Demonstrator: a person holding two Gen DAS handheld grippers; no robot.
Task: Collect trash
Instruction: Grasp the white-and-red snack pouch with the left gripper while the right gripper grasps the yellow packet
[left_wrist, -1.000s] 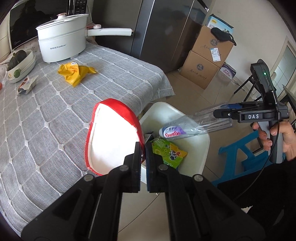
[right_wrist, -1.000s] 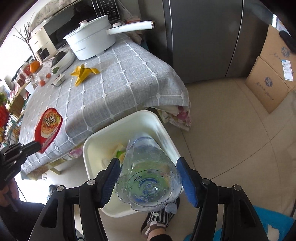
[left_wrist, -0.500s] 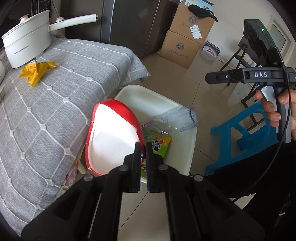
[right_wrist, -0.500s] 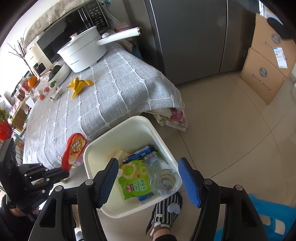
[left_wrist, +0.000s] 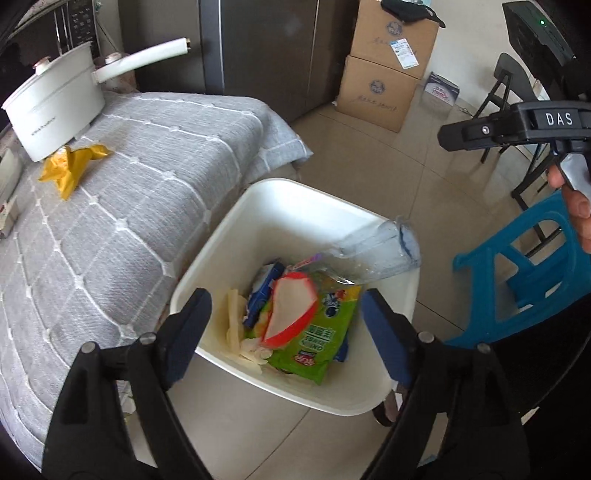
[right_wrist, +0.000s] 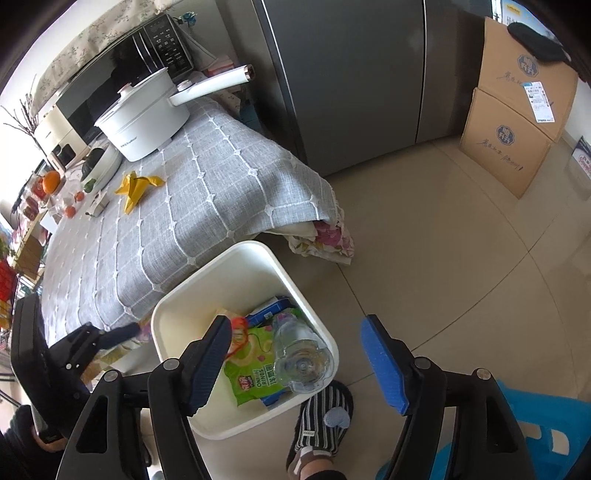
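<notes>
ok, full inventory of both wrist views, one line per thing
bin: 1, white, on floor beside table
red-rimmed lid: 1, red and white, in bin on green packet
green packet: 1, in bin
plastic bottle: 1, clear, leaning on bin rim
yellow wrapper: 1, on grey tablecloth
pot: 1, white, on table
cardboard boxes: 2, brown, stacked by fridge
stool: 1, blue, on floor
slipper: 1, striped, beside bin
left gripper: fingers just opened, empty, over bin
right gripper: fingers opening, empty

Glossy white plastic bin (left_wrist: 295, 206), clear plastic bottle (left_wrist: 380, 251)
</notes>
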